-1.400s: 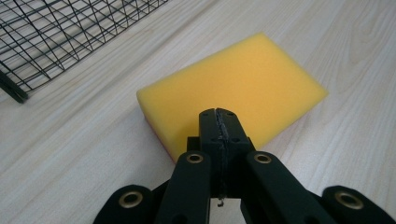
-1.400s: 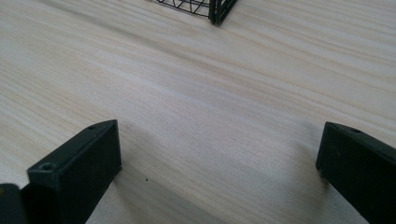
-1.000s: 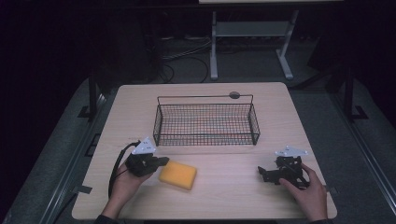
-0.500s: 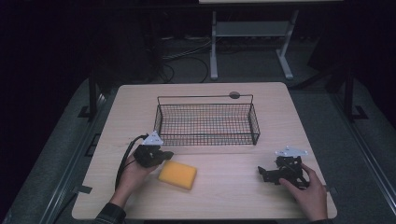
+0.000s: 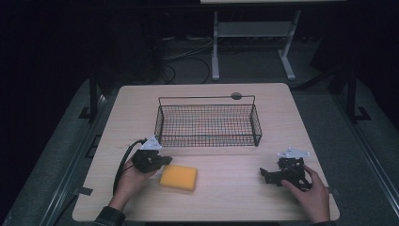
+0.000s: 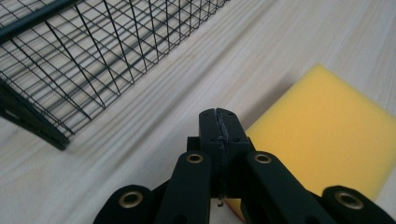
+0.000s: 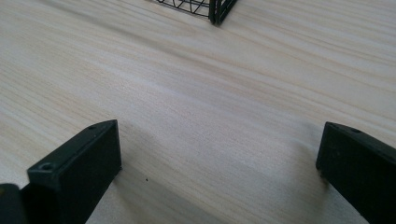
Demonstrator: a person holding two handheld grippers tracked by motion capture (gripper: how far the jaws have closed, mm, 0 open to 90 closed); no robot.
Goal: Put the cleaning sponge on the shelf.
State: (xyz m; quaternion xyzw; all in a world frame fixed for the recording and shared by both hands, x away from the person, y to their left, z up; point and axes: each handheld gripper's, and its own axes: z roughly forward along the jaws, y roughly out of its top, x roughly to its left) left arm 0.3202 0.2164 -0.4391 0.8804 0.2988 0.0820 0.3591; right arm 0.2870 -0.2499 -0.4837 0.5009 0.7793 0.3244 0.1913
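Yellow rectangular foam sponge (image 5: 178, 177) lies flat on the pale wooden bench (image 5: 226, 197), towards its front-left, in front of the black wire mesh basket (image 5: 208, 123). Left gripper (image 5: 162, 160) sits at the sponge's left edge, jaws clenched on nothing. Right gripper (image 5: 264, 175) rests released near the front-right corner. Recommendation, as a judgement: spread the left jaws first, straddle the sponge, then close gently.

Yellow sponge (image 5: 178, 177) lies flat before wire basket (image 5: 208, 123).
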